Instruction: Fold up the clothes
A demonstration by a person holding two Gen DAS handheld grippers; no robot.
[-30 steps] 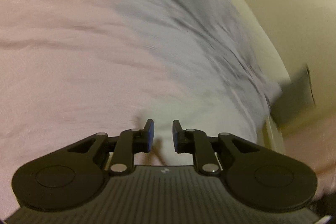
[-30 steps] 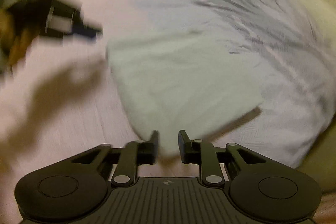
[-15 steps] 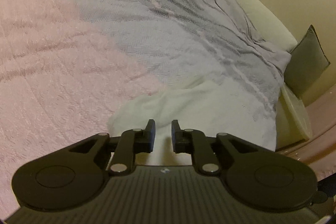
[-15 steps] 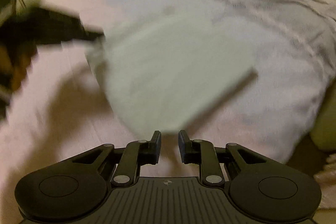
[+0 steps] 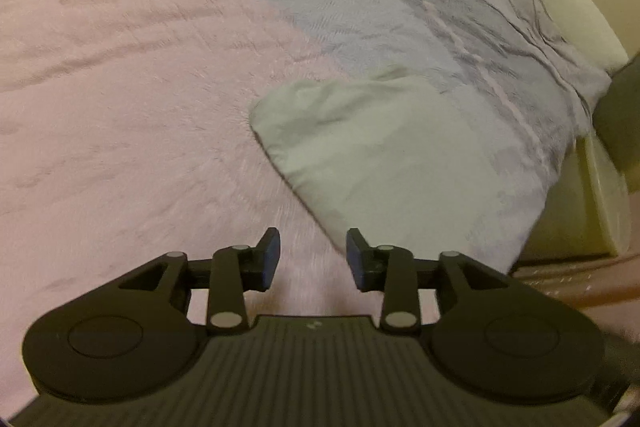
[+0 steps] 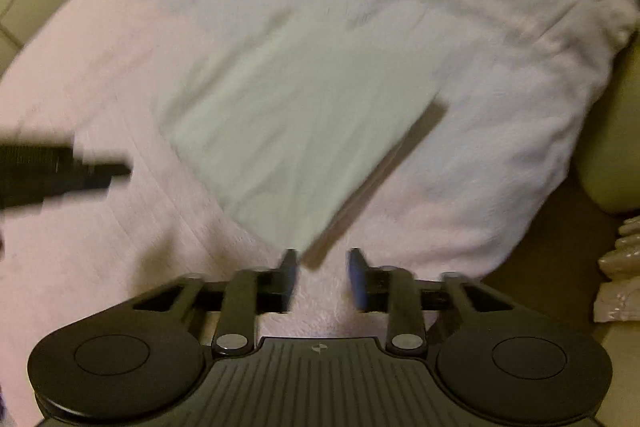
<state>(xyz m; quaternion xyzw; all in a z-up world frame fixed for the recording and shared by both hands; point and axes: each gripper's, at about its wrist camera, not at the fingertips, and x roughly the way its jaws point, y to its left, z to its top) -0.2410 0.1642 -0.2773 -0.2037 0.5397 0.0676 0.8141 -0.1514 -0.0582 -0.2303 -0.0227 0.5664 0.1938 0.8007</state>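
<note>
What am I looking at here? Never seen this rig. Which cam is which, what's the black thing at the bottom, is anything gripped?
No robot: a person carries one hand-held gripper in each hand, each with a fisheye camera looking forward along its two fingers. The black shape at the bottom of each picture is that tool.

One picture is from the left hand-held gripper, the other from the right hand-held gripper. The dark blurred bar at the left edge of the right view is probably the left tool.

Below lies a bed with a pink cover and a grey blanket. On them rests a folded pale cloth.

Both sets of jaws have just been opening and stand apart with nothing between them. Nothing is gripped.
</note>
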